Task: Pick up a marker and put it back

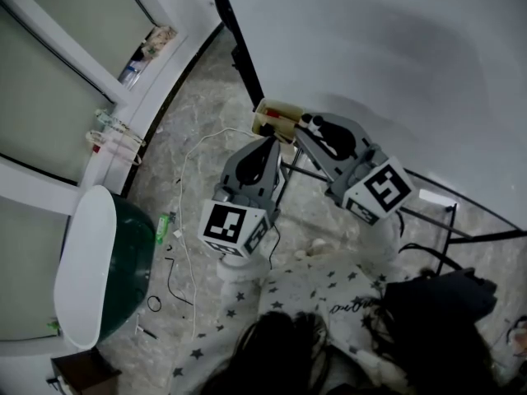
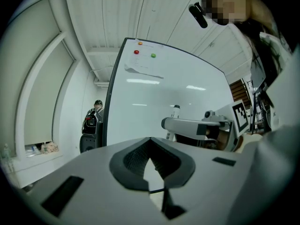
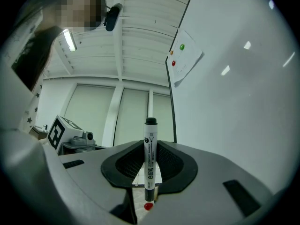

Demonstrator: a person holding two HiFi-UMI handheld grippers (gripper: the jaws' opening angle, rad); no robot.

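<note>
A white marker with a black cap (image 3: 150, 156) stands upright between the pads of my right gripper (image 3: 149, 184), which is shut on it. In the head view that gripper (image 1: 311, 127) is just right of the whiteboard's tray (image 1: 265, 113), where other markers lie. The left gripper view shows the marker (image 2: 175, 110) poking up from the right gripper's fingers (image 2: 180, 123). My left gripper (image 1: 272, 144) hangs beside the tray, its jaws together and nothing in them (image 2: 150, 184). The whiteboard (image 1: 395, 56) is blank apart from a paper held by magnets (image 3: 185, 57).
Whiteboard stand legs (image 1: 449, 220) run along the marble floor at right. Cables (image 1: 177, 249) and a dark green tub with a white lid (image 1: 115, 262) lie at left, under the windows. A black bag (image 1: 445, 311) sits at lower right. A person with a backpack (image 2: 93, 118) stands far off.
</note>
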